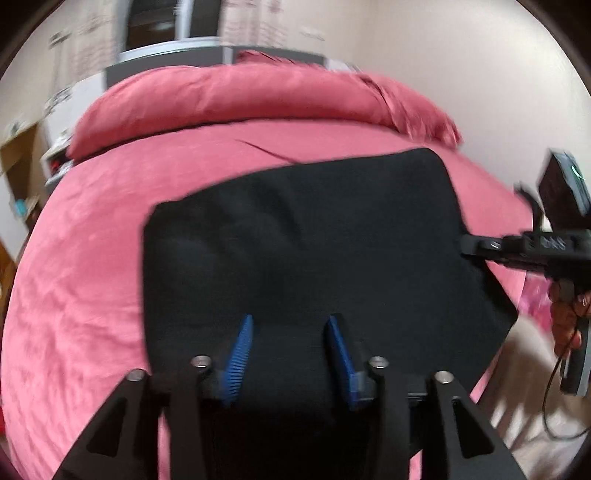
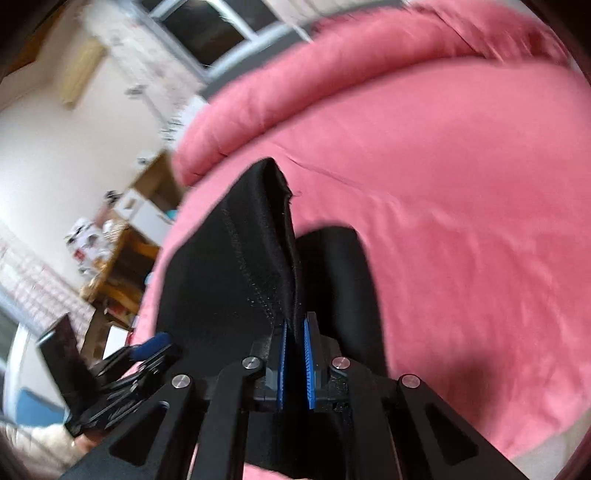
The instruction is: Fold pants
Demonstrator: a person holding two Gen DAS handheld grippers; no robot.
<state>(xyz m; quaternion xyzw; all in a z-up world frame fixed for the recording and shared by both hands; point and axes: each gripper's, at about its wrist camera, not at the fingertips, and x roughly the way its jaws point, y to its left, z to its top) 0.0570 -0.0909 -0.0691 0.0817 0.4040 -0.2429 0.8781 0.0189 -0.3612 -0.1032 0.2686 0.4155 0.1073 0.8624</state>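
Note:
Black pants (image 1: 303,236) lie flat on a pink bed (image 1: 85,258), as a broad dark rectangle. My left gripper (image 1: 290,318) hovers over their near end, open, blue pads (image 1: 242,354) apart with black cloth beneath them. My right gripper (image 1: 469,245) reaches in from the right to the pants' right edge. In the right wrist view that gripper (image 2: 295,326) is shut on a raised fold of the pants (image 2: 258,229), and a stitched seam climbs up from between its blue pads (image 2: 307,354). The left gripper (image 2: 155,343) shows at the lower left of that view.
A rolled pink duvet (image 1: 258,92) runs across the far side of the bed. Behind it are a window (image 1: 159,22) and a pale wall. Wooden shelves with clutter (image 2: 122,258) stand left of the bed. A hand (image 1: 565,317) with a cable grips the right tool.

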